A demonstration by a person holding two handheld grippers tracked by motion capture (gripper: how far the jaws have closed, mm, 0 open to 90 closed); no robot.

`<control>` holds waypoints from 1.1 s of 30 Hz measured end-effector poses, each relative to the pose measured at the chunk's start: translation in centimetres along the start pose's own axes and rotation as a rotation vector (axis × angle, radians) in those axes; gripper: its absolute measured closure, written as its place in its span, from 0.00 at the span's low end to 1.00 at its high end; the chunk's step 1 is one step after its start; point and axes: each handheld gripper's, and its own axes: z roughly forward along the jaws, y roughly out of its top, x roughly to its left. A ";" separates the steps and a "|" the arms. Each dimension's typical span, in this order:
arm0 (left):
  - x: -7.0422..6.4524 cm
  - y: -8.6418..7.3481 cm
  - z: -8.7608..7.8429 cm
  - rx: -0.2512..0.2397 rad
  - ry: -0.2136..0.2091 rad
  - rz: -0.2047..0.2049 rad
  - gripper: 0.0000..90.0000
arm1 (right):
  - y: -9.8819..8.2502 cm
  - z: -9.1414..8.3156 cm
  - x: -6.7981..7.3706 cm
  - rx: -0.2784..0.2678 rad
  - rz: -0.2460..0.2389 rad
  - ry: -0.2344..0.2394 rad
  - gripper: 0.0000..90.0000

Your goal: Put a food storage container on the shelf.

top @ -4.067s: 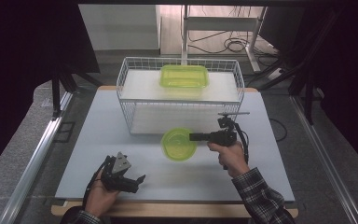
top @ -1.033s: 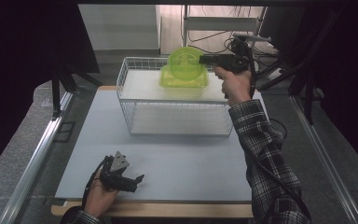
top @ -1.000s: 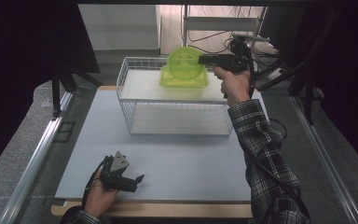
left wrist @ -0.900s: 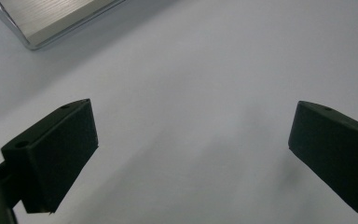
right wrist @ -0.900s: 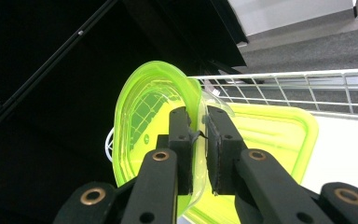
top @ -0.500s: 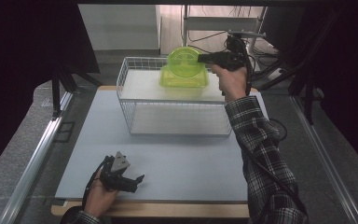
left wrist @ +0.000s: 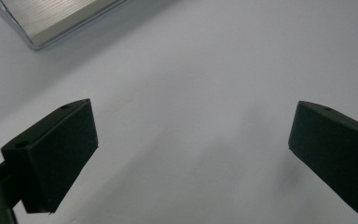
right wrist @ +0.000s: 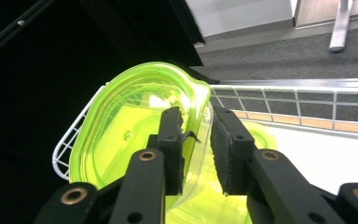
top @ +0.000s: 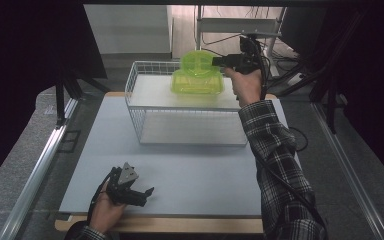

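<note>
Fingers [right wrist: 196,149] straddling green lid [right wrist: 135,135], white table [top: 200,175]

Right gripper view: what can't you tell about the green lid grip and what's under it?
- Right gripper: jaws straddle the green lid's rim; pad contact unclear, rim hides it.
- Green container: contents hidden by the lid, high view.
- Wire basket: cut off by the frame edge.

My table [top: 190,175] is a pale grey-white board with a wooden edge along the side nearest me. A white wire basket [top: 180,107] stands on its far half. Near the front left corner my left gripper [top: 139,194] rests on the board, its jaws spread wide over bare surface.
</note>
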 end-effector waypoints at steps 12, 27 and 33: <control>0.0 0.0 0.0 -0.001 0.002 0.004 0.01 | 0.1 0.1 0.3 -0.004 -0.011 0.001 0.76; 0.0 0.1 -0.1 -0.008 -0.001 -0.015 0.01 | -0.2 -1.7 0.0 -0.012 -0.078 0.070 0.54; 0.0 0.1 -0.1 -0.010 -0.003 -0.019 0.01 | -0.9 -2.0 0.1 -0.004 -0.124 0.083 0.46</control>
